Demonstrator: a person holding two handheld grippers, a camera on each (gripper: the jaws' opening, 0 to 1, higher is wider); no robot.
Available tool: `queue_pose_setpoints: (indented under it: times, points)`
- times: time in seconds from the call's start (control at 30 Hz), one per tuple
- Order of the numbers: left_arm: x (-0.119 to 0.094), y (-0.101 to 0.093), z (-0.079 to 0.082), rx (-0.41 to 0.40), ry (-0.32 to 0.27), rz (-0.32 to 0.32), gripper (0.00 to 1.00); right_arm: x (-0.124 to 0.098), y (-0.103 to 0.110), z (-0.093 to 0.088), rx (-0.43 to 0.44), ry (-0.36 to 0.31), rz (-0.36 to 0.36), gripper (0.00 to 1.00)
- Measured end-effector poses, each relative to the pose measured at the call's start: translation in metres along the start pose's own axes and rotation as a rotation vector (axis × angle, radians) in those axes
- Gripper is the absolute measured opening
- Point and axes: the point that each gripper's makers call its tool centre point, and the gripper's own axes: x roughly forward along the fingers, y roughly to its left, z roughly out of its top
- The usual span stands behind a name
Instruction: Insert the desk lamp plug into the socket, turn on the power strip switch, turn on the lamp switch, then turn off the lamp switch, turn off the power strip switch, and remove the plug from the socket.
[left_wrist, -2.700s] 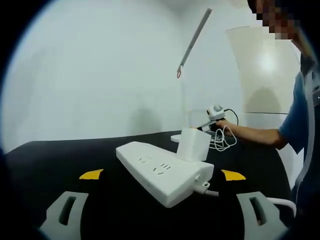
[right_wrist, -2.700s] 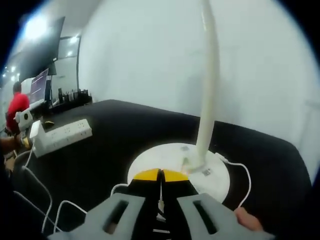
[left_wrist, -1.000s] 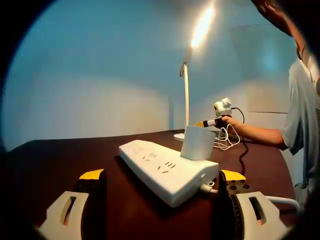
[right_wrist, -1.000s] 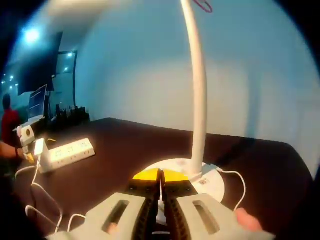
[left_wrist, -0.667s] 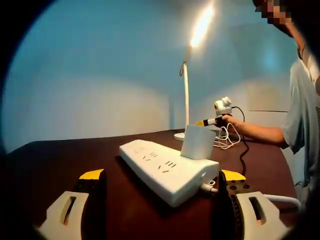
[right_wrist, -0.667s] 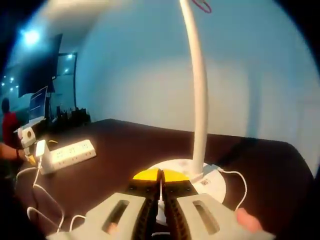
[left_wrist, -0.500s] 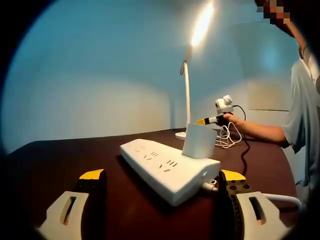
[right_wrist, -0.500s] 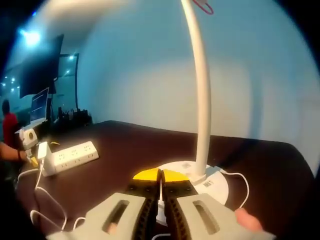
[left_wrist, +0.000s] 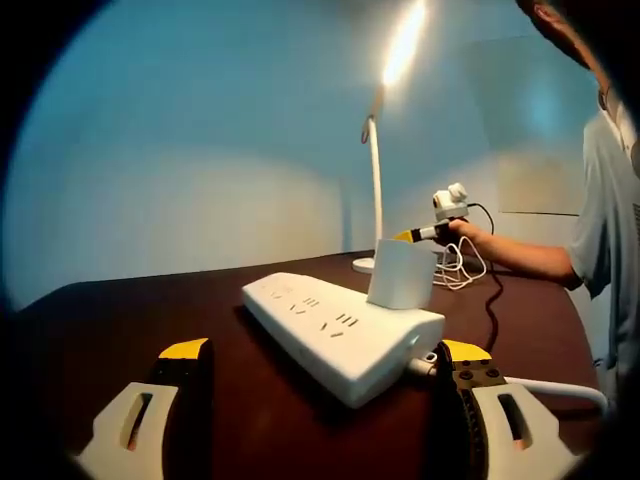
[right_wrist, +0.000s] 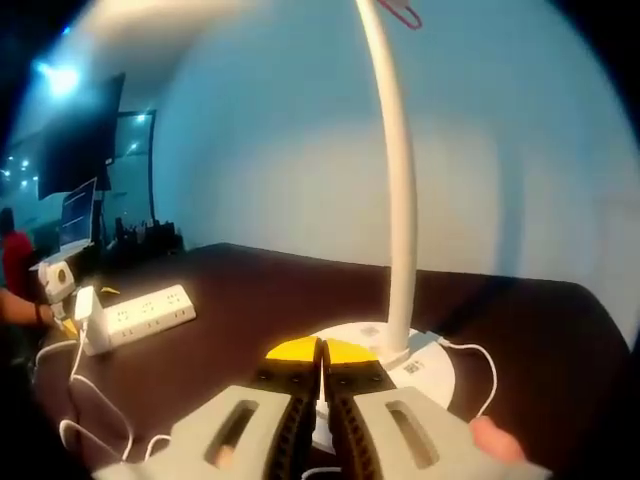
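Lamp (left_wrist: 378, 150) observed lit, head glowing at top of the left gripper view; thin white stem (right_wrist: 396, 190) rose from round white base (right_wrist: 425, 368) on the dark table (right_wrist: 250, 290).

Right gripper (right_wrist: 321, 352) seen with yellow-tipped jaws pressed together, nothing visible between them, poised just above the near edge of the base. Also visible far off in the left gripper view (left_wrist: 430, 233), beside the lamp foot. Judged: lamp-on step done, lamp-off press next.

Left gripper (left_wrist: 325, 352) seen with jaws spread wide, one tip either side of the near end of the power strip (left_wrist: 340, 330), not touching it. White plug adapter (left_wrist: 400, 273) seated upright in the strip's end socket. Strip also noted at far left of the right gripper view (right_wrist: 135, 315), white cord (right_wrist: 75, 400) trailing toward the camera.

Handling notes (judged, not tested):
- Lamp base probably weighted, stem slender and likely to sway; switch best pressed straight down with closed tips, lightly.
- Strip: rigid light plastic, smooth, likely to slide on the tabletop; steadied by holding across its long sides during any pull.
- Adapter: hard, smooth, blocky; gripped on two opposite flat faces, low near the socket, and pulled straight up, not by the cord.
- Cord limp; snag risk.
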Motion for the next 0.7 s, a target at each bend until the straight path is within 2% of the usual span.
queue_pose_setpoints:
  times: [0.47,0.7]
  points:
    - [-0.001,-0.002,0.0,0.013,-0.005,-0.002,0.88,-0.009,0.005,0.011,0.02,-0.048,0.002,0.03]
    - [-0.001,-0.004,0.001,0.017,-0.007,0.0,0.88,-0.008,0.007,0.009,0.025,-0.045,0.007,0.03]
